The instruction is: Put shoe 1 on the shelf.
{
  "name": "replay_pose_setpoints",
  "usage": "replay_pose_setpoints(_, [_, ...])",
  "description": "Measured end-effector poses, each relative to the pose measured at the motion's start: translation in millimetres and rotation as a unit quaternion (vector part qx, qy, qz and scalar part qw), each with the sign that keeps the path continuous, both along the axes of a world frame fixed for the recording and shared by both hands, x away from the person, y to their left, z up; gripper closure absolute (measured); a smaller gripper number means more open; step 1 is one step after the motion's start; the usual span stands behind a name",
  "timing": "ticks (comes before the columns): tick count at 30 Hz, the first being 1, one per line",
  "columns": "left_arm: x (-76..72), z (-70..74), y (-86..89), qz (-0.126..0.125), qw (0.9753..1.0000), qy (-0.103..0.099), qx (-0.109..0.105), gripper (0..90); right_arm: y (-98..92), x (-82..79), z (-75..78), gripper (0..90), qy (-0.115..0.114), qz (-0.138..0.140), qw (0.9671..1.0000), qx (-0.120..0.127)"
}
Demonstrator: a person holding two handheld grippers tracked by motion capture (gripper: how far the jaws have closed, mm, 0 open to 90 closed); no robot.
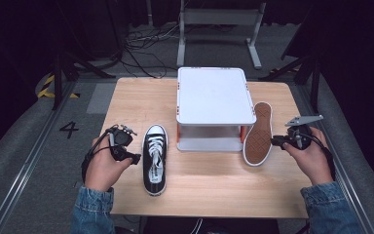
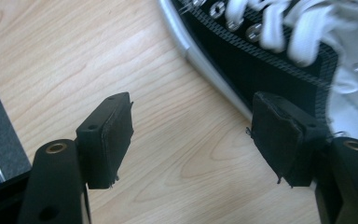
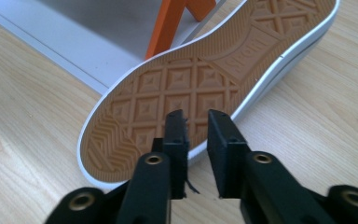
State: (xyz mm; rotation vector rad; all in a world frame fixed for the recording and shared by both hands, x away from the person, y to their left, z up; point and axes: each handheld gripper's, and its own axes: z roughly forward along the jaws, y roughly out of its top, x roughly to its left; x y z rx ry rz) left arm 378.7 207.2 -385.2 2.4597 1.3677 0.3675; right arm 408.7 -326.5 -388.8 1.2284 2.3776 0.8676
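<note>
A black sneaker with white laces [image 1: 155,161] stands upright on the wooden table [image 1: 209,185], left of a white two-tier stand [image 1: 214,95]. My left gripper [image 1: 129,146] is open just left of it; in the left gripper view its jaws [image 2: 191,140] are wide apart over bare wood, with the sneaker's side [image 2: 279,60] beyond the right jaw. A second sneaker [image 1: 258,134] lies on its side right of the stand, brown sole [image 3: 182,88] towards me. My right gripper [image 1: 275,142] points at that sole's edge. Its jaws [image 3: 196,140] are a narrow gap apart and hold nothing.
The stand's lower shelf [image 3: 74,28] and an orange post [image 3: 165,28] are just behind the tipped sneaker. Bare wood lies along the table's front. Grey floor with cables and dark frame legs surrounds the table.
</note>
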Motion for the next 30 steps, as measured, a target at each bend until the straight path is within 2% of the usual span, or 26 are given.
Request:
replay_pose_setpoints(4, [-1.5, -7.2, 9.8, 0.021, 0.9998, 0.005, 0.006, 30.1, 6.6, 10.7, -9.9, 87.2, 0.011, 0.003, 0.9999, -0.011])
replay_pose_setpoints(7, [-2.8, -11.5, 13.9, 0.024, 0.9996, 0.010, 0.006, 29.7, 7.5, 14.0, -15.3, 88.7, 0.020, 0.002, 0.9996, -0.020])
replay_pose_setpoints(8, [-3.4, -12.5, 15.5, 0.024, 0.9996, 0.015, 0.006, 29.7, 7.0, 14.6, -15.9, 89.4, 0.023, -0.001, 0.9995, -0.020])
replay_pose_setpoints(12, [-6.0, -13.6, 19.1, 0.027, 0.9995, 0.014, 0.005, 29.7, 2.0, 16.1, -17.4, 89.5, 0.036, -0.006, 0.9993, -0.008])
replay_pose_setpoints(16, [-7.8, -12.3, 20.4, 0.028, 0.9995, 0.012, 0.002, 29.7, -1.0, 16.1, -19.9, 89.1, 0.042, -0.011, 0.9990, -0.013])
replay_pose_setpoints(22, [-8.5, -10.0, 13.5, 0.016, 0.9998, 0.013, -0.005, 29.7, -0.8, 15.3, -20.6, 88.6, 0.038, -0.009, 0.9991, -0.014])
replay_pose_setpoints(27, [-11.8, -7.5, 4.6, -0.006, 0.9999, 0.010, -0.006, 29.7, -2.1, 14.9, -22.2, 88.2, 0.041, -0.011, 0.9990, -0.017])
replay_pose_setpoints(30, [-20.0, -2.7, -3.8, -0.027, 0.9996, 0.007, -0.012, 29.7, -2.8, 14.6, -22.8, 88.1, 0.042, -0.013, 0.9989, -0.018])
